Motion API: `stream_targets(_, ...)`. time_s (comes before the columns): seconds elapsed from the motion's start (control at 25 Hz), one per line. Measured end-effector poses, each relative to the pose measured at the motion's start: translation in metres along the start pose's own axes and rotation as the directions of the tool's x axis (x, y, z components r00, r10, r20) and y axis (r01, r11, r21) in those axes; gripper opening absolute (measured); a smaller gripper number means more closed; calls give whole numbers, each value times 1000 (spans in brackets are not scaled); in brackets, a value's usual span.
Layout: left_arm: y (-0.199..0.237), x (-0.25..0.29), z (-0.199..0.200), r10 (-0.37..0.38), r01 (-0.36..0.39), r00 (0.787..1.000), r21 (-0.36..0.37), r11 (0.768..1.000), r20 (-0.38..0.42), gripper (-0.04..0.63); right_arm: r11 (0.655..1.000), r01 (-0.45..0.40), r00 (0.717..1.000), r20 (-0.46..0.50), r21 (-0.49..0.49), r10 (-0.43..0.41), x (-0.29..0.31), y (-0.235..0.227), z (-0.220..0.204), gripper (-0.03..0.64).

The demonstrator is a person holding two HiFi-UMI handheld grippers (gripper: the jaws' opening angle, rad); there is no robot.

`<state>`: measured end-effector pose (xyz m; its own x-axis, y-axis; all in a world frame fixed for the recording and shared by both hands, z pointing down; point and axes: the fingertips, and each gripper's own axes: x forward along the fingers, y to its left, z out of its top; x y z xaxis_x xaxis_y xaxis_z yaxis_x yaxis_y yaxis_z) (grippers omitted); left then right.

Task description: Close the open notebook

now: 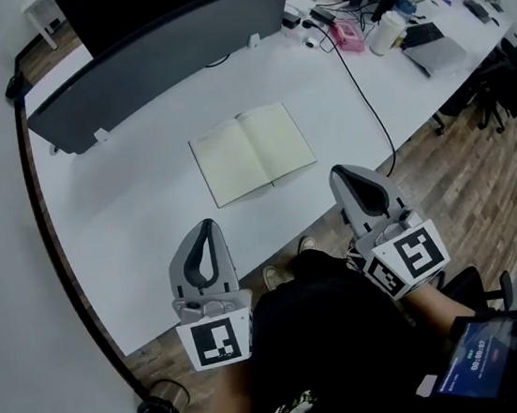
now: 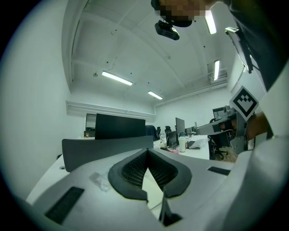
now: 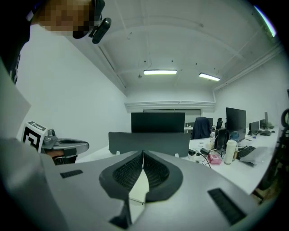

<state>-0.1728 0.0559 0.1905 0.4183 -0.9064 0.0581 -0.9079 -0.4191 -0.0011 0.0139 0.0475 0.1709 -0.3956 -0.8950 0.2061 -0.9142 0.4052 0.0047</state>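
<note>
One open notebook [image 1: 253, 152] on one white counter [image 1: 128, 218]. Two grippers: left hand-held gripper [image 1: 206, 226], right hand-held gripper [image 1: 341, 173]. Two marker cubes [image 1: 218, 340], one per gripper. One grey divider panel [image 1: 154, 59]. One black cable [image 1: 370, 106]. One pink box [image 1: 348, 36]. One white bottle [image 1: 385, 33]. Two shoes [image 1: 272, 276].

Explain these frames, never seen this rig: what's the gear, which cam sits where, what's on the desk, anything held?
No robot here: a person holds a two-jaw gripper in each hand. The top-down picture comes from a camera on the person's head. The left gripper and right gripper show at its bottom, each carrying a marker cube. The other two pictures come from cameras riding on each gripper, looking along its jaws. On the white table lies an open notebook, pages up, ahead of both grippers and untouched. Behind it stands a dark divider panel, and a black cable runs across the table's right part. Both grippers are shut and hold nothing.
</note>
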Motion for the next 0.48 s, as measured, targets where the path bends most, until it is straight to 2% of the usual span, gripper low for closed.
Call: stream_targets(0.48, -21, 16, -6, -3, 3, 1000, 18, 1000, -17, 8, 1000, -17, 1000, -7, 13, 17, 0, -17, -12, 64)
